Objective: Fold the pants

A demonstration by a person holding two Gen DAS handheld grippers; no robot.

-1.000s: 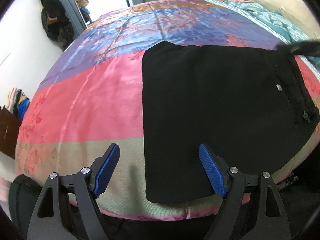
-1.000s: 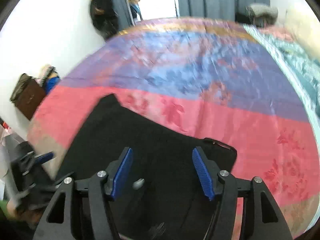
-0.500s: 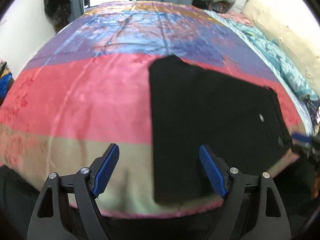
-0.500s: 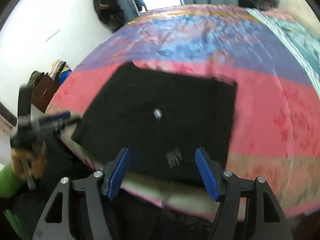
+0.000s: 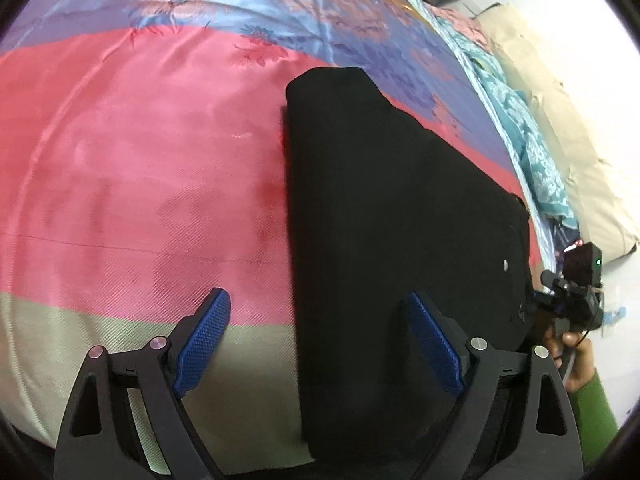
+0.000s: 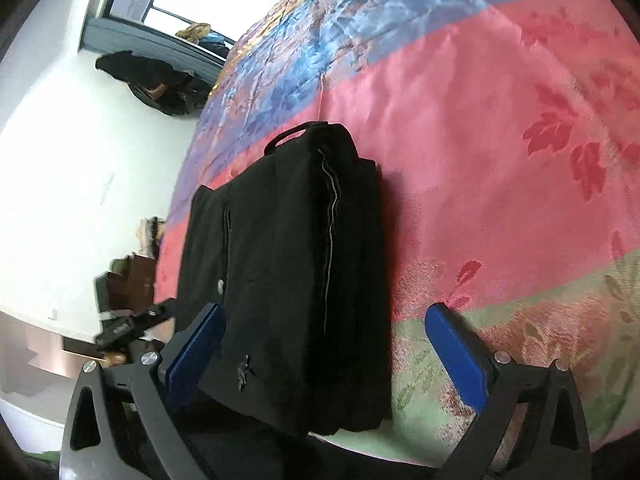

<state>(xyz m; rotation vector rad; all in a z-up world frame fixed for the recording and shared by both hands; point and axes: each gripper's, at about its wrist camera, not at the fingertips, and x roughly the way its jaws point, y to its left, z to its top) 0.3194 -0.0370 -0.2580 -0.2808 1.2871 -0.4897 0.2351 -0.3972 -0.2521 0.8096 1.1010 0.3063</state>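
The black pants (image 5: 400, 220) lie folded in a thick rectangle on the striped bedspread (image 5: 140, 180), a white button (image 5: 505, 265) showing near their right end. My left gripper (image 5: 320, 344) hovers over the pants' near left edge. Its jaws are opening, one pad over the bedspread and the other over the cloth, neither pressing. In the right wrist view the pants (image 6: 288, 260) run away from me. Their near end lies between the opening jaws of my right gripper (image 6: 324, 344), which grips nothing. A hand in a green sleeve (image 5: 580, 364) holds that gripper at the pants' right end.
The bed's front edge (image 6: 440, 452) runs just under both grippers. A teal floral blanket (image 5: 532, 148) and a beige pillow (image 5: 572, 128) lie along the far right side. Beyond the bed are a white wall (image 6: 80, 180), hanging dark clothes (image 6: 156, 84) and brown furniture (image 6: 132, 280).
Both grippers have swung, rolled and dropped closer to the pants. The right one backed from above the pants to their near end, and its jaws spread much wider.
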